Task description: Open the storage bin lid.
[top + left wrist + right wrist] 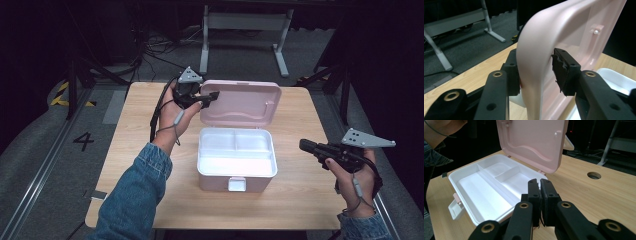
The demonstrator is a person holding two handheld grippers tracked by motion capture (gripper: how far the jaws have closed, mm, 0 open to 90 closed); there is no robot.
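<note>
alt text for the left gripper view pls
The left gripper straddles the edge of a pink lid standing upright, one black jaw on each side, with a gap on the right-hand side. Behind lie a wooden table, a corner of the white box and a dark floor.

Dim room, grey floor (60,145), light wooden table (145,200), white-legged desk frame (245,30) behind.

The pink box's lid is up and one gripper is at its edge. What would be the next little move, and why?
Probably let go and draw the left gripper back: the lid already stands upright on the box, and one jaw shows a gap. The right gripper waits shut, apart.
</note>
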